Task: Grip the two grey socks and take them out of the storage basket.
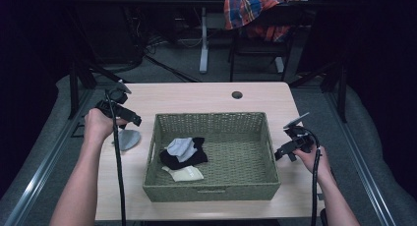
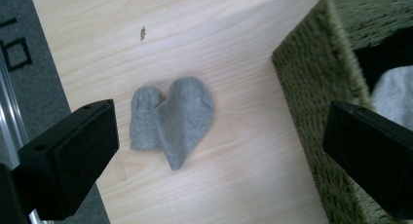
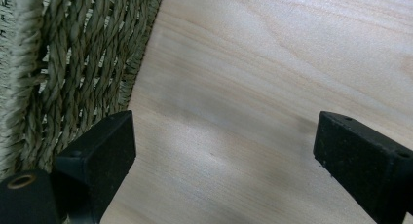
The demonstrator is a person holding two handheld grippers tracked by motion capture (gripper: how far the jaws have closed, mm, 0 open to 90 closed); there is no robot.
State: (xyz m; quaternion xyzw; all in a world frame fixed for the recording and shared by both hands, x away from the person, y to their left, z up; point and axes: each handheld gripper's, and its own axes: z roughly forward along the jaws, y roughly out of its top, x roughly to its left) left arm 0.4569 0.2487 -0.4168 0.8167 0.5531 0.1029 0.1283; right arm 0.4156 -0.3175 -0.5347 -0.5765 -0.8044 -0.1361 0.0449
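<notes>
Both grippers stand wide open, empty — left gripper (image 2: 219, 151) hangs above a folded grey felt sock (image 2: 173, 118) lying near the counter's (image 1: 206, 96) left edge, beside the woven green basket (image 1: 211, 189); right gripper (image 3: 224, 160) hovers by its right side.

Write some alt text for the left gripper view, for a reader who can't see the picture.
A small grey sock lies folded on a light wooden table, seen from above between the two wide-open black jaws of the left gripper, which touch nothing. At the right stands the corner of a green woven basket, with pale grey cloth showing inside it.
</notes>
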